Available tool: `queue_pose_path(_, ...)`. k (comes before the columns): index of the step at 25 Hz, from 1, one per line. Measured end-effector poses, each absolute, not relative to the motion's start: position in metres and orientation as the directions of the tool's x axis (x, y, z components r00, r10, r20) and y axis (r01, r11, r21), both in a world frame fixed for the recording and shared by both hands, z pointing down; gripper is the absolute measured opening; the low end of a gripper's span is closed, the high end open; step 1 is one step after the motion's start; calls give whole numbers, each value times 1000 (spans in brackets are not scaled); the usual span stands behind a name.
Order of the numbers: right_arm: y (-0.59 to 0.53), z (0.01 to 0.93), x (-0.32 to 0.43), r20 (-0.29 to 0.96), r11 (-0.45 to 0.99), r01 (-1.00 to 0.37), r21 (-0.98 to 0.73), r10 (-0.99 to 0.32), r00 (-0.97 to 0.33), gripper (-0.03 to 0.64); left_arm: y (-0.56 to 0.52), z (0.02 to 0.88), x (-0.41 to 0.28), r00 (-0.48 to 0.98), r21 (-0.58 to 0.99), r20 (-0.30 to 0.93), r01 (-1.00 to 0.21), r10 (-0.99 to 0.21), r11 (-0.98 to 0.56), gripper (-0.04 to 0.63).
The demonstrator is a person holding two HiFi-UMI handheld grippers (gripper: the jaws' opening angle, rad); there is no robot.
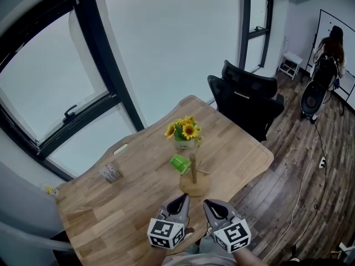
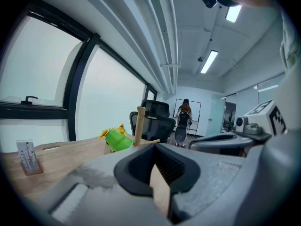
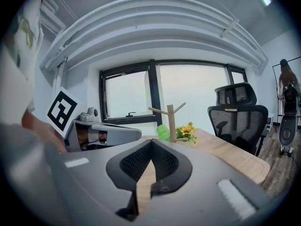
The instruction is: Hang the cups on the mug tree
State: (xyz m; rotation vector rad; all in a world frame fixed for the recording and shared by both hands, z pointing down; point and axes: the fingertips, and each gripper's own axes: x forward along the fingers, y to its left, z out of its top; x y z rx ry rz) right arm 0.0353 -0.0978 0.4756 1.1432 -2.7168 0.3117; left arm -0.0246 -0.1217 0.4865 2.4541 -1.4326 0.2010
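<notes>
Bottom centre: left gripper (image 1: 178, 202) and right gripper (image 1: 214, 206), jaws closed, empty. Green cup (image 1: 179, 163) on mug tree (image 1: 193, 177), mid-frame.

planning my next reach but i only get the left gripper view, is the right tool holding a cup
observer: No, the right tool is shut with nothing between its jaws.
operator: any cups still loose on the table
observer: In the head view the only cup is the green cup, up against the mug tree. There is no other cup on the table.
operator: free pegs up top
observer: Yes, in the right gripper view the two upper pegs are bare.
</notes>
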Motion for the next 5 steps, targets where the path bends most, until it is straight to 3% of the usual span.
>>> queue_pose_path(5, -97, 476, 36, 243, 682, -720, -127, -682, -689, -2, -121, 486, -23, 497, 173, 263, -867, -827, -466, 3)
